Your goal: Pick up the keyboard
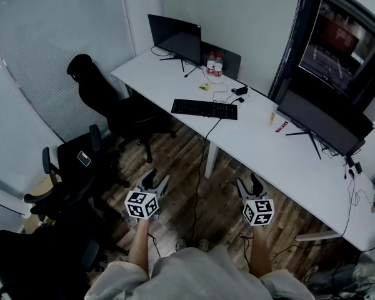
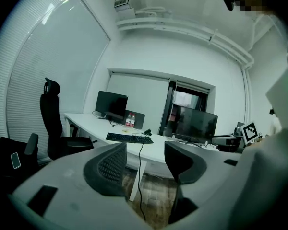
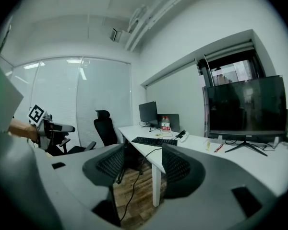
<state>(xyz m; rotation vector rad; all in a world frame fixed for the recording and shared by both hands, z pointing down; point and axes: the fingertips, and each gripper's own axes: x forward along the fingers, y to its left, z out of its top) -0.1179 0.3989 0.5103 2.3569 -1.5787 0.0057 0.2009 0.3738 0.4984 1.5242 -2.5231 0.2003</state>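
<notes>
Ahead, the keyboard [image 1: 204,109] lies on the counter [image 1: 253,137], bottles [image 1: 214,64] and monitor [image 1: 175,37] behind, a chair [image 1: 100,97] nearby; left claw [image 1: 156,181] and right claw [image 1: 249,186] hang released, empty.

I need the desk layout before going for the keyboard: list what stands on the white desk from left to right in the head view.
Small dark monitor → two bottles → small black device → large dark monitor. The keyboard is left out: its span overlaps several of them.
</notes>
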